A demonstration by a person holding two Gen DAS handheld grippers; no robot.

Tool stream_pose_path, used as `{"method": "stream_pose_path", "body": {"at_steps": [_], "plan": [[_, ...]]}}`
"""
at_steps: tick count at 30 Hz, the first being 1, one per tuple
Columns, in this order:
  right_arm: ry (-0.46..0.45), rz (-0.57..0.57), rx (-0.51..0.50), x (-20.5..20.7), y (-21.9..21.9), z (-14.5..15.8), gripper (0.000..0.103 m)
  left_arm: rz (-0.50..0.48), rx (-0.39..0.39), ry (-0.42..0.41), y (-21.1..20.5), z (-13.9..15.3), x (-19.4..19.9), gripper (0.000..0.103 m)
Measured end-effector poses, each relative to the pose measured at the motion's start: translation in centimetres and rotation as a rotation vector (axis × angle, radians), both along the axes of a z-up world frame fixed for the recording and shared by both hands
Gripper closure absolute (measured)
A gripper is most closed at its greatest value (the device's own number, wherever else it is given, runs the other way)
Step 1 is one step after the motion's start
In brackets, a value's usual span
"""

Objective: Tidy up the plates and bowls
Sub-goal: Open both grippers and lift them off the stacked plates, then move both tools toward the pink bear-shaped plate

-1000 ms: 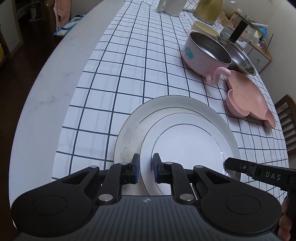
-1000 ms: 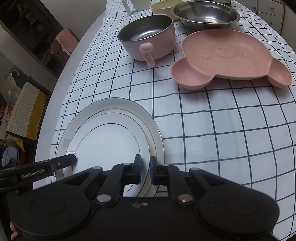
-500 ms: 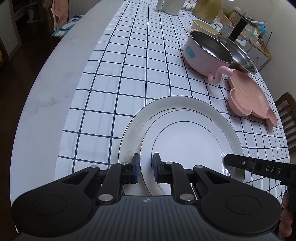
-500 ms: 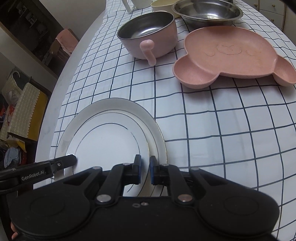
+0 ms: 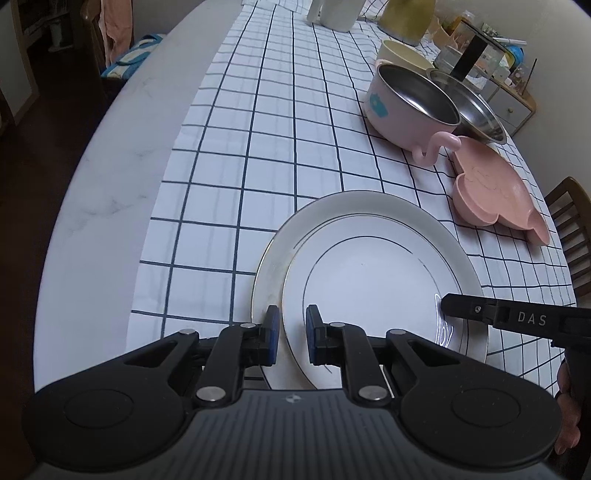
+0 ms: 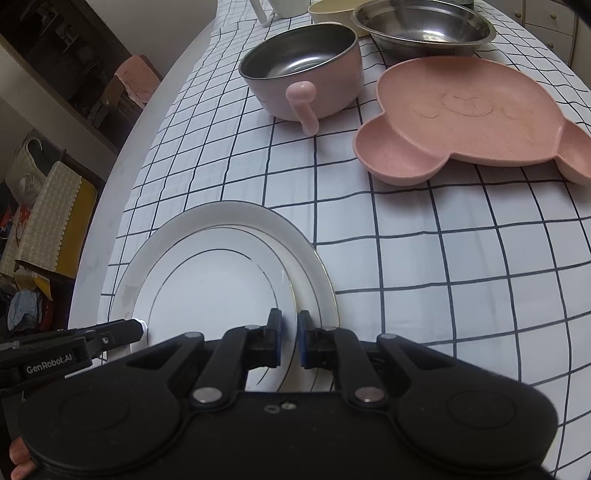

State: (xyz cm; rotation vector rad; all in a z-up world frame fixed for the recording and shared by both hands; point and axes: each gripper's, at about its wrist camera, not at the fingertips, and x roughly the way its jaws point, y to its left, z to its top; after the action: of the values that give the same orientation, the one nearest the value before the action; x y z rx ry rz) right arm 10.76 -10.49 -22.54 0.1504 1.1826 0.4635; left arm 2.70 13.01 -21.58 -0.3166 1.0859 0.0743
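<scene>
Where checked cloth (image 5: 280,155) ends, marble table (image 5: 122,177) shows.

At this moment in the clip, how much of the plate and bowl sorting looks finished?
Done: nothing stacked apart from the white plates. In hand: the left gripper and right gripper pinch opposite rims of the smaller white gold-lined plate, which sits over the larger white plate. Left: the pink-sided steel bowl with a handle, wide steel bowl, cream bowl and pink bear-shaped divided plate sit separately on the checked cloth.
</scene>
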Motion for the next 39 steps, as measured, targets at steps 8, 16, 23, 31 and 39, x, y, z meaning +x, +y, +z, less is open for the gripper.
{"method": "stream_pose_path", "body": {"at_steps": [8, 16, 23, 31, 39], "plan": [[-0.018, 0.021, -0.026, -0.4, 0.0, 1.0, 0.078, -0.013, 0.029, -0.034, 0.0, 1.5, -1.0, 0.089], [-0.114, 0.044, -0.036, -1.9, -0.9, 4.5, 0.066, -0.069, 0.035, -0.134, -1.3, 4.8, -1.3, 0.089], [-0.217, 0.028, -0.043, -3.2, -1.8, 8.3, 0.054, -0.138, 0.033, -0.231, -3.3, 8.0, -1.2, 0.083], [-0.297, -0.025, -0.04, -4.3, -3.2, 11.1, 0.04, -0.202, 0.038, -0.305, -5.6, 10.4, -1.4, 0.064], [-0.362, -0.08, -0.069, -5.1, -5.7, 13.2, 0.026, -0.269, 0.055, -0.392, -8.0, 12.6, -1.2, 0.033]]}}
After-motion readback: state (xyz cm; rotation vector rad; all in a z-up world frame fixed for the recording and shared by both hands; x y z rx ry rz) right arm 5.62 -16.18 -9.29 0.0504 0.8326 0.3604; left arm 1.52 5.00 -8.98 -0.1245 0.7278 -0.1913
